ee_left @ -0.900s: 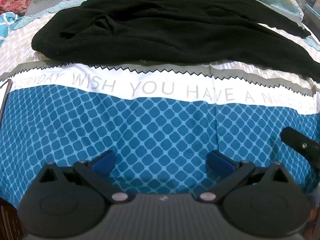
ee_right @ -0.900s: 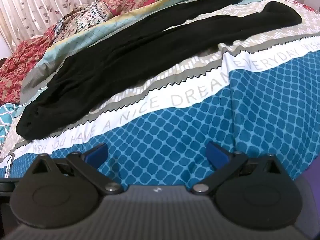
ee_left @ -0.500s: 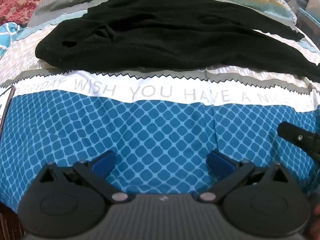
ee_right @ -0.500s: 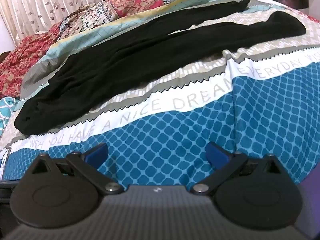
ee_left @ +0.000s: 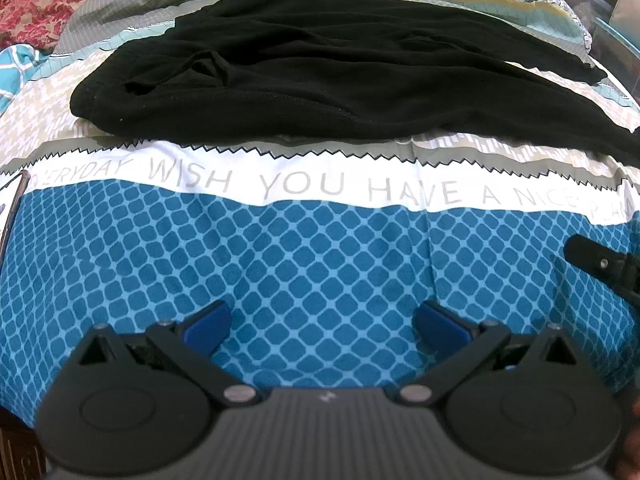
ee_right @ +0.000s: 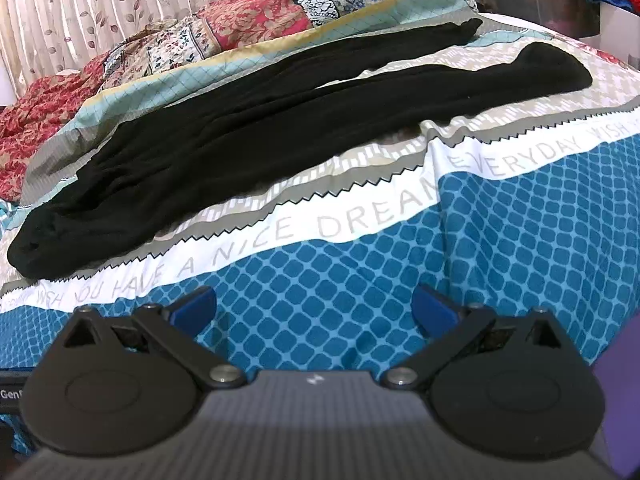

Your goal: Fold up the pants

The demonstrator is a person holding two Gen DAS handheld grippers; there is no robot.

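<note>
Black pants (ee_left: 320, 76) lie flat across the bed, waistband at the left, legs running to the right. In the right wrist view the pants (ee_right: 248, 128) stretch from lower left to upper right, with the two leg ends apart at the far right. My left gripper (ee_left: 322, 326) is open and empty, low over the blue sheet, well short of the waistband. My right gripper (ee_right: 314, 308) is open and empty, also over the blue sheet in front of the pants. A part of the right gripper (ee_left: 600, 262) shows at the right edge of the left wrist view.
The bed sheet (ee_left: 320, 264) is blue-checked with a white lettered band. A patchwork quilt (ee_right: 256, 20) lies behind the pants. A curtain (ee_right: 100, 0) hangs at the back. A phone-like object (ee_left: 12, 204) lies at the left edge.
Both grippers have drawn back and tilted up a little, so the pants sit lower in each view. Jaws stay open. The pants have not moved.
</note>
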